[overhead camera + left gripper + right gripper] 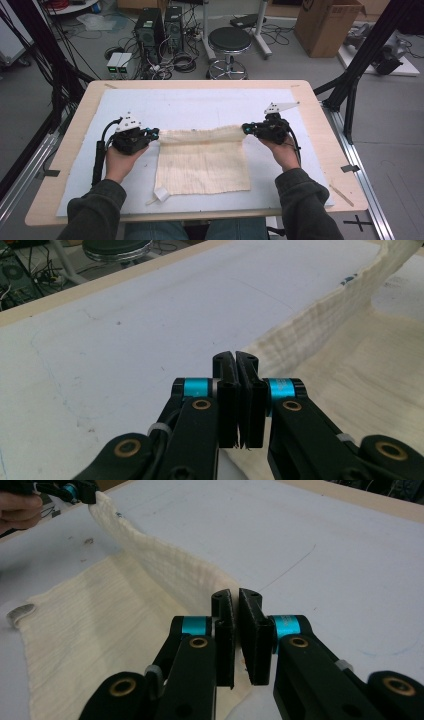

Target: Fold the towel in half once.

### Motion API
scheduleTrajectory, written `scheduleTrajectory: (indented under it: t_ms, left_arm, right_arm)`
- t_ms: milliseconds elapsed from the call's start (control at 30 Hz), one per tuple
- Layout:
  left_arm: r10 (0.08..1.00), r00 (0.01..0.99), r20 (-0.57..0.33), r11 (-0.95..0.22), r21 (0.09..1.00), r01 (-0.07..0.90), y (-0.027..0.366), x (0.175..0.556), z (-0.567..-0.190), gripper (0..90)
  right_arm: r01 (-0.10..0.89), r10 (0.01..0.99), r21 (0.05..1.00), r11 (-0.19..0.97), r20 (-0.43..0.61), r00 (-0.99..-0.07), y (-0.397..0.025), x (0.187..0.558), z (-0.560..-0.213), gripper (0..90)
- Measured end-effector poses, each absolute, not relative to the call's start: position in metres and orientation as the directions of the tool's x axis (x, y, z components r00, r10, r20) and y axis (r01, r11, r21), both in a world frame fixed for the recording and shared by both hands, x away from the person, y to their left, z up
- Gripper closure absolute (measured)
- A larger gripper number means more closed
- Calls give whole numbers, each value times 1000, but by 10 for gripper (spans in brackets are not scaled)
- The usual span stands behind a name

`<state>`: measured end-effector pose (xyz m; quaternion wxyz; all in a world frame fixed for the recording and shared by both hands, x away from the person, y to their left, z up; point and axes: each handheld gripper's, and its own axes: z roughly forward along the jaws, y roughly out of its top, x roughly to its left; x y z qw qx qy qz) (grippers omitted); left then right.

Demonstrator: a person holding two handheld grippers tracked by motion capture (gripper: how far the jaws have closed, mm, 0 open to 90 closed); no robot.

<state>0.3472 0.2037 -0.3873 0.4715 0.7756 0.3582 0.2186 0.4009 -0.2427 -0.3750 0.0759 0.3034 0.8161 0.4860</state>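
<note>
A cream ribbed cloth lies on the white mat, and its far edge is raised into a low ridge stretched between the two grippers. My left gripper is shut on the cloth's far left corner, and in the left gripper view its jaws are pressed together with the cloth running off to the right. My right gripper is shut on the far right corner. In the right gripper view, the cloth stretches from the jaws towards the left gripper. A small white tag sits at the near left corner.
The mat covers most of a wooden table. Beyond the far edge stand a black stool, computer towers with cables, and a cardboard box. Black frame posts rise at the right. A wooden stick lies near the right front.
</note>
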Motion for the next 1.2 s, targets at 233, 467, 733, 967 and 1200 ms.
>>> scheduleTrajectory:
  t_ms: [233, 467, 733, 967, 1200]
  left_arm:
    - [739, 673, 17, -331, 880, 341, 201, 334, -394, 874]
    - [725, 688, 19, -340, 879, 335, 203, 320, -401, 873]
    - [696, 717, 39, -373, 873, 314, 202, 304, -403, 874]
    - [680, 732, 51, -388, 871, 300, 203, 292, -407, 873]
    - [661, 748, 60, -410, 864, 293, 204, 282, -413, 872]
  right_arm:
    - [419, 552, 836, 354, 175, -816, -245, 388, -385, 851]
    - [412, 539, 836, 362, 173, -825, -247, 375, -389, 850]
    - [416, 528, 831, 370, 181, -830, -248, 360, -396, 850]
    - [406, 518, 829, 384, 171, -838, -250, 350, -403, 850]
    - [410, 511, 820, 399, 172, -842, -251, 340, -409, 850]
